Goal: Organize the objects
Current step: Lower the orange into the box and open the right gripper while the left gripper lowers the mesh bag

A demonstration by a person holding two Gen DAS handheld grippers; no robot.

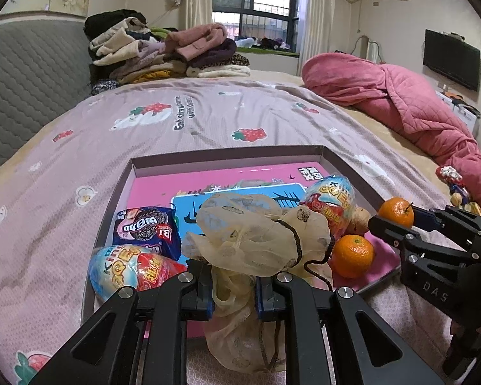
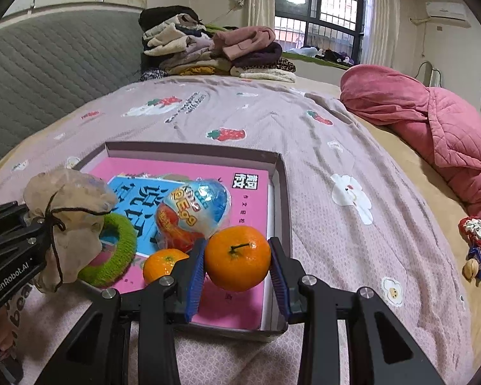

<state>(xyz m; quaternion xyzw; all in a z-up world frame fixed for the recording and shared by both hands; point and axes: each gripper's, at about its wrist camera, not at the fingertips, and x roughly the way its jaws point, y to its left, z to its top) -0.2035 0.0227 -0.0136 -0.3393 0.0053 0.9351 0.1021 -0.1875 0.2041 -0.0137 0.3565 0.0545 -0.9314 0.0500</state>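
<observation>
My left gripper is shut on the neck of a sheer beige drawstring pouch, held over the near edge of a shallow box. My right gripper is shut on a tangerine above the box's near right corner. The box holds a pink book, two wrapped toy eggs, a cookie packet, a second tangerine, a walnut and a green fuzzy ring. Each view shows the other gripper at its side.
The box lies on a bed with a strawberry-print cover. Folded clothes are piled at the far end beside a grey headboard. A pink quilt is bunched on the right, with small wrapped sweets below it.
</observation>
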